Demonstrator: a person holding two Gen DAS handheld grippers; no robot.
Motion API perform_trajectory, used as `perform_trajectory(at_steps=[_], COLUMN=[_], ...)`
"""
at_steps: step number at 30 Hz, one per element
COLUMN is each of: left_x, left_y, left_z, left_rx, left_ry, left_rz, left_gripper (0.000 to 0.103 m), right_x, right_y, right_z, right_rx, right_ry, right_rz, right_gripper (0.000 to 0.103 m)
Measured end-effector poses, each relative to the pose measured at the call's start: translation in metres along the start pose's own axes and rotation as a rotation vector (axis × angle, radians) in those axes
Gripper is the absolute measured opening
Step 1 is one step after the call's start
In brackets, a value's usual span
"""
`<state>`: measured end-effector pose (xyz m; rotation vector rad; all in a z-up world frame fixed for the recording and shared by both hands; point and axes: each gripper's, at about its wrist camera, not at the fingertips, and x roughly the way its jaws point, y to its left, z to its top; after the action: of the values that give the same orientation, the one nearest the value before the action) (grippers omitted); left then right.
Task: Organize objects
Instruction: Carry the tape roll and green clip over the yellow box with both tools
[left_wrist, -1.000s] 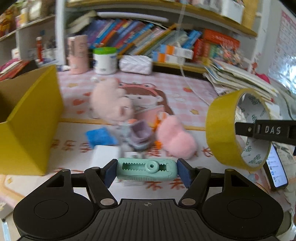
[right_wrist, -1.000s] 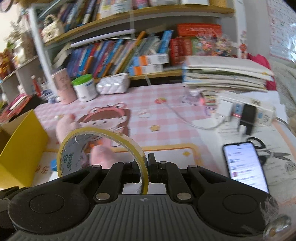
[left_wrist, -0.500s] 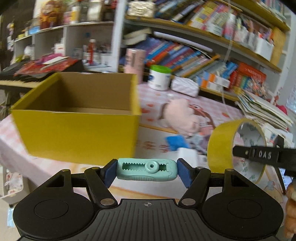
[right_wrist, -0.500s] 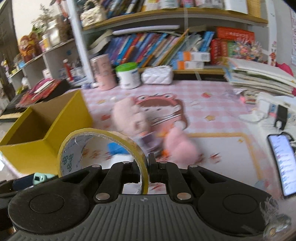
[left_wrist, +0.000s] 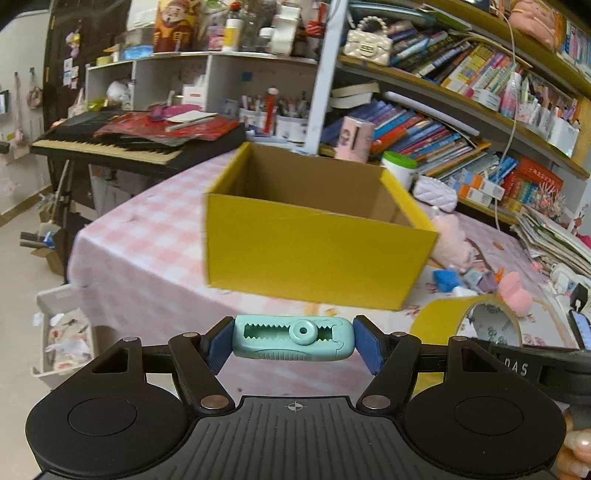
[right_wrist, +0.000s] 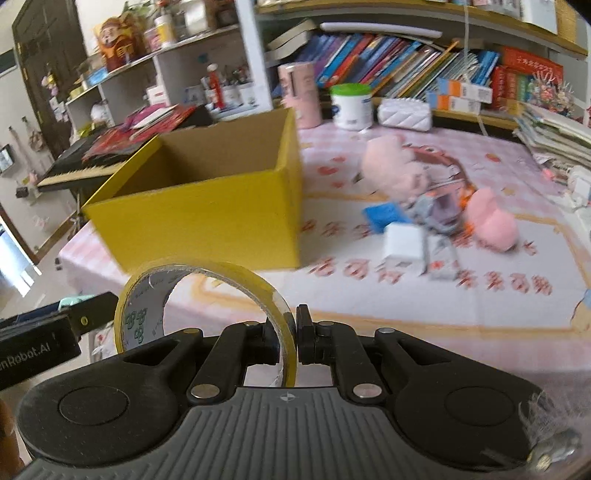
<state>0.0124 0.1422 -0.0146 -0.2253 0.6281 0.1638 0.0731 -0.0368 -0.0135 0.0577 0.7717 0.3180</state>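
The left gripper (left_wrist: 293, 339) jaws clamp a mint-green correction tape dispenser (left_wrist: 293, 338) and the right gripper (right_wrist: 295, 334) jaws pinch a yellow tape roll (right_wrist: 207, 295), both held near the open yellow cardboard box (left_wrist: 314, 254) on the worktop (right_wrist: 406, 302).

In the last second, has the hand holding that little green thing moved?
Yes. The left gripper swung left: the yellow box, earlier at the view's left edge, now sits centre.
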Motion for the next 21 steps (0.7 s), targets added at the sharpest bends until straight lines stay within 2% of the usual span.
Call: perform_trajectory(at_steps=[10, 21], left_x=[-0.026, -0.030], left_y=[0.043, 0.052], left_z=[-0.010, -0.007], left_rx=[0.005, 0.013], left_ry=[-0.009, -0.034], left_rz=[0.004, -0.036], left_gripper=[0.069, 0.069], right_x=[-0.008, -0.015], right_y=[0.054, 0.064], right_z=[-0.025, -0.025], right_rx=[-0.023, -0.026], right_ry=[0.026, 0.005], right_rz=[0.028, -0.002], right_gripper=[0.008, 0.008])
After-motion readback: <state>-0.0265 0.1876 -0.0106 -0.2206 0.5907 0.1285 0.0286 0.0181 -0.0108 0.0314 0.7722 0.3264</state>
